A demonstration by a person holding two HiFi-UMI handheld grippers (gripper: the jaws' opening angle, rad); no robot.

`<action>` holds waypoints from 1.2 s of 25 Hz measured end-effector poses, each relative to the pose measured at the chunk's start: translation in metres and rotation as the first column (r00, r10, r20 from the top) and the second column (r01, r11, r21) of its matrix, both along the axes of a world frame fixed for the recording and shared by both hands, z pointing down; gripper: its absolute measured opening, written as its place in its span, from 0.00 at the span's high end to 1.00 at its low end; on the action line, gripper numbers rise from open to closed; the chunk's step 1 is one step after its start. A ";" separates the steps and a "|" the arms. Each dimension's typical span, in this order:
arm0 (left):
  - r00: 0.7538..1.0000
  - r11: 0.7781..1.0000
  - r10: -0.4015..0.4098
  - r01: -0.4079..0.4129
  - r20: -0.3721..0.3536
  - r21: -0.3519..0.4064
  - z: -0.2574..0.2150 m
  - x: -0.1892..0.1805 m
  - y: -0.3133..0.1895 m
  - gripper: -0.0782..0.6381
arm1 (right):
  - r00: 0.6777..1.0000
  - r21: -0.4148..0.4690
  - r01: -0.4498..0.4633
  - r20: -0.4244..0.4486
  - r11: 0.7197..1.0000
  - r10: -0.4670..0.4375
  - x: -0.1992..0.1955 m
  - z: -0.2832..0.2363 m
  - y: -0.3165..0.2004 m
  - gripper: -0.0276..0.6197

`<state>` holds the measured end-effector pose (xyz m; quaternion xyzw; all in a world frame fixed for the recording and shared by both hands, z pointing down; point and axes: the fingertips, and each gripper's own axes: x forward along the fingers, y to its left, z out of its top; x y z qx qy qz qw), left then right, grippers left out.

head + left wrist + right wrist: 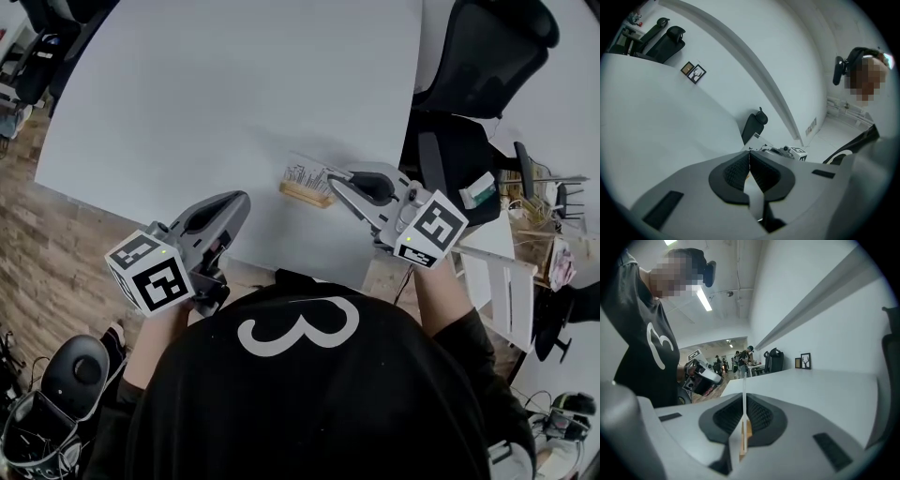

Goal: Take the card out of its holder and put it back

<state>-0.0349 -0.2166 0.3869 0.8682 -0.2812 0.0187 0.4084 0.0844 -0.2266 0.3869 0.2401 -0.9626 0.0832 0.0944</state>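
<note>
My right tongs (pixel 334 178) pinch the card (pixel 306 173), my left tongs (pixel 245 200) are pressed together empty; I'd lift straight, without tipping the wooden holder (pixel 302 194).

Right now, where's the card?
In the head view, the card is right of centre above the white table, clamped in the right hand-held gripper, with its wooden holder directly beneath it.

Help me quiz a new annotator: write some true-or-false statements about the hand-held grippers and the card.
1. The right hand-held gripper is shut on the card. True.
2. The left hand-held gripper grips the wooden holder. False: its jaws are together, well away from the holder.
3. The table is black. False: it is white.
4. The card stands in the wooden holder. True.
</note>
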 end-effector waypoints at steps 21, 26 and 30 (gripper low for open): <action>0.993 0.994 0.071 -0.063 -0.090 0.088 -0.055 -0.038 0.072 0.87 | 0.943 0.008 -0.294 0.164 0.956 0.289 -0.018 -0.084 0.094 0.92; 0.988 0.988 0.118 -0.106 -0.103 0.114 -0.061 -0.034 0.093 0.87 | 0.922 -0.023 -0.321 0.221 0.947 0.318 -0.021 -0.089 0.126 0.92; 0.985 0.983 0.138 -0.123 -0.106 0.135 -0.067 -0.031 0.107 0.87 | 0.913 -0.029 -0.342 0.226 0.939 0.340 -0.017 -0.090 0.144 0.92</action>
